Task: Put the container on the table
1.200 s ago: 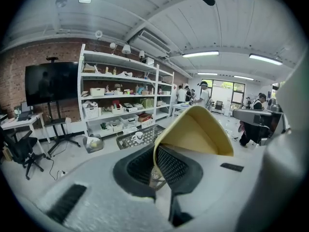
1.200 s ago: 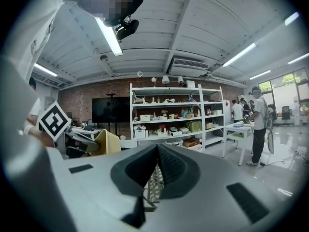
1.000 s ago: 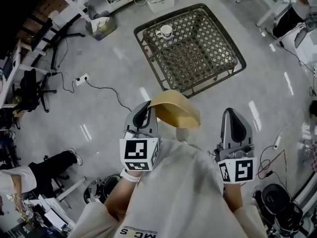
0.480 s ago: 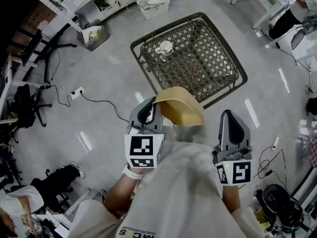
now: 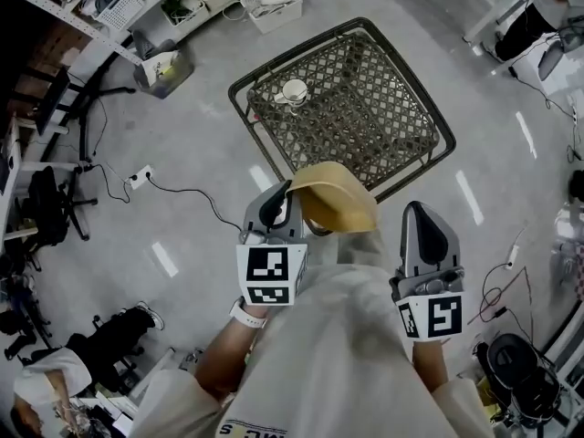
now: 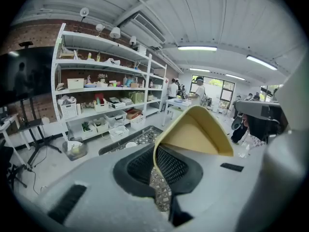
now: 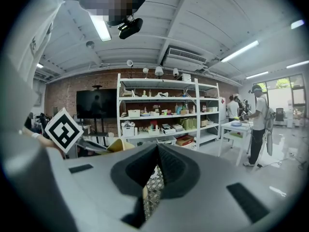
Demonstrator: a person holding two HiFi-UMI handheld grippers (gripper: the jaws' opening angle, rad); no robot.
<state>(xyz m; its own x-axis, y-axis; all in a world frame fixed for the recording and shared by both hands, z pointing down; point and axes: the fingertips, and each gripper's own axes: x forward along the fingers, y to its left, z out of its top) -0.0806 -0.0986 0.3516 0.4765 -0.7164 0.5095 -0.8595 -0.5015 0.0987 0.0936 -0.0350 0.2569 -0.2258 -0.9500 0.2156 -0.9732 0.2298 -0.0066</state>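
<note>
Mesh table [image 5: 401,108] sits on the floor ahead of me, top mostly bare. The container [image 5: 336,199], a tan bowl, is up in the air between me and the table's near edge, tipped on its side and not touching the mesh. My left gripper [image 5: 276,201] is clenched on its rim: in the left gripper view the thin wall runs straight down between the two pads. My right gripper [image 5: 424,219] is pinched together on nothing and hangs off to the side, apart from the bowl. A small white cup [image 5: 294,91] stands on the far-left part of the table. Status as I read it: pickup done, carry in hand, placement not done. What's left is to reach out over the mesh, lower, level the bowl, release, and stay clear of the cup.
</note>
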